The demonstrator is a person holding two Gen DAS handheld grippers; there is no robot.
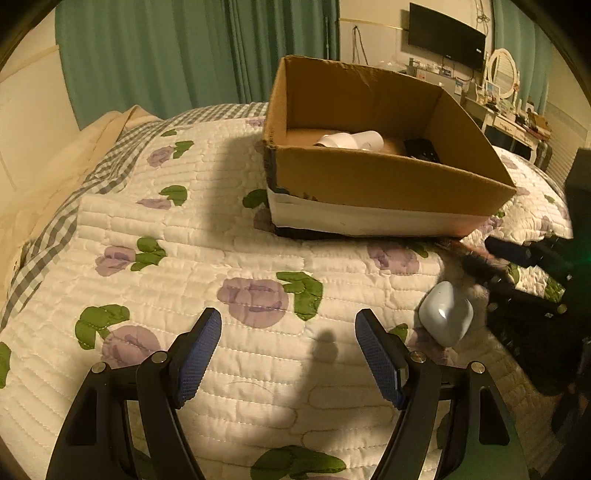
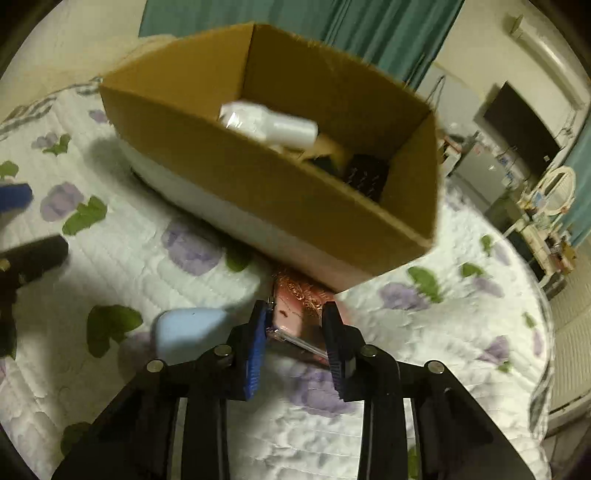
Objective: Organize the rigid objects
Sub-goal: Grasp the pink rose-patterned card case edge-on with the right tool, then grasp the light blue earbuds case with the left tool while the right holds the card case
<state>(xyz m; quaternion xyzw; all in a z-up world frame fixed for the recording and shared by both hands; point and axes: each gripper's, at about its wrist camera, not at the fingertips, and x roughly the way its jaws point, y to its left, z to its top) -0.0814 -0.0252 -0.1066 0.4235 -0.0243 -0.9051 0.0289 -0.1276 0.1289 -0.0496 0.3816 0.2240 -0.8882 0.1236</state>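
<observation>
Left gripper: the black two-finger left gripper with blue textured pads (image 1: 288, 325) hangs over the quilt with its fingers spread wide; only bedding lies between them.
Right gripper: the black right gripper with blue pads (image 2: 295, 314) has its fingers pressed onto the two sides of a pinkish-red packet in clear wrapping with a tuft of coppery fibres (image 2: 295, 314). In the left wrist view this gripper sits at about 3 o'clock, blurred and partly cut by the edge.
Packet: it lies just in front of the near corner of the box; whether it rests on the quilt or is lifted I cannot tell.
Box: an open brown cardboard box with a white band along its base (image 1: 388, 177) stands on the bed, at 12 to 1 o'clock of the left gripper.
Box contents: a white cylindrical bottle lying on its side (image 1: 354, 140) and a dark flat object (image 1: 423, 147) to its right; a yellowish piece between them shows only in the right wrist view, too blurred to name.
Pale case: a smooth, rounded pale grey-blue case (image 1: 445, 314) lies on the quilt at 2 o'clock of the left gripper, just beside its right finger, and at 9 o'clock of the right gripper.
Bedding: a white quilted bedspread printed with purple roses and green leaves (image 1: 221, 229) covers the bed.
Background: teal curtains (image 1: 166, 55) at 11 o'clock; a dark wall screen (image 1: 445, 35) at 1 o'clock.
</observation>
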